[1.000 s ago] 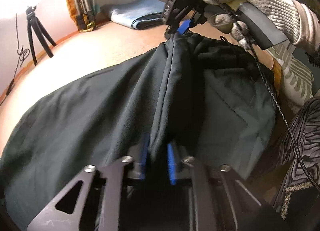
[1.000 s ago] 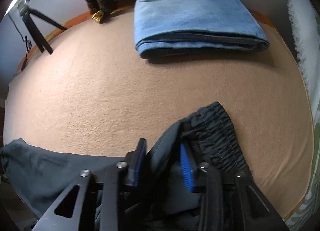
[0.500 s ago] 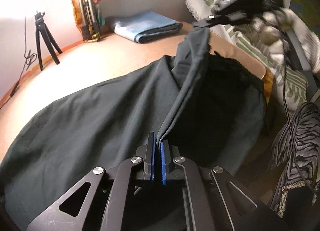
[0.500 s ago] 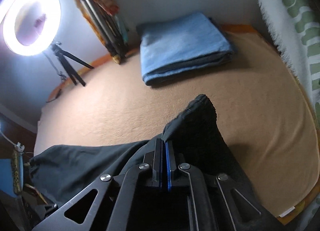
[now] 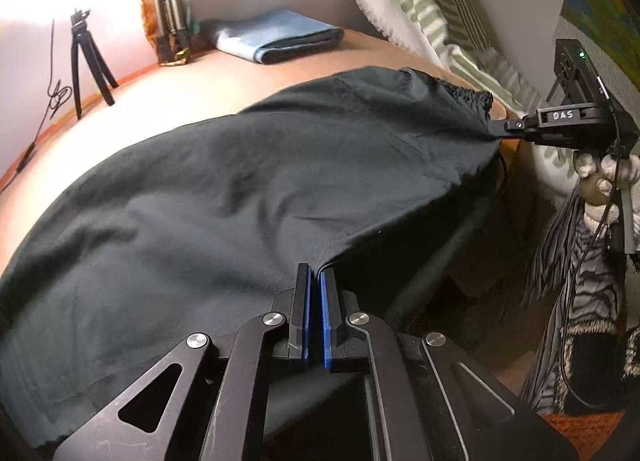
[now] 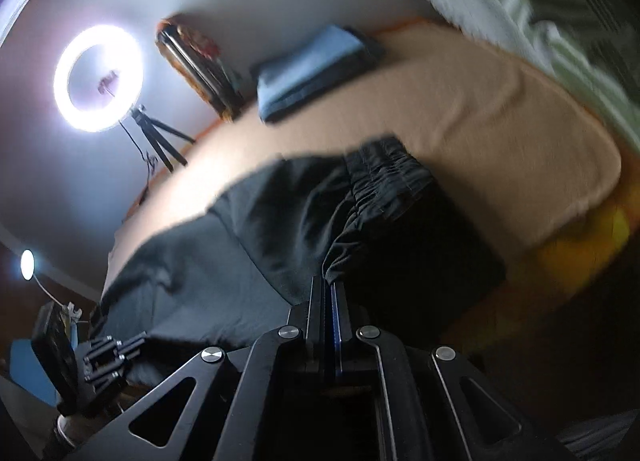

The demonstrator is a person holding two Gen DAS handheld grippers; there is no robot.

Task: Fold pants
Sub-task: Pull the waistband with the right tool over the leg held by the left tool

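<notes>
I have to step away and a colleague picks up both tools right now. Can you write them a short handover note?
Left tool: shut on the near edge of the black pants.
Right tool: shut on the pants at the elastic waistband, pulled out past the bed's near edge.
Pants: spread over the tan bed cover, near edge held taut between the two tools; the far part rests on the bed.
Nearby: folded blue cloth at the far side, apart from the pants.
Done: both grips secured, fabric pulled taut.
Left: carry the held edge over for the fold, lay flat, release.
</notes>
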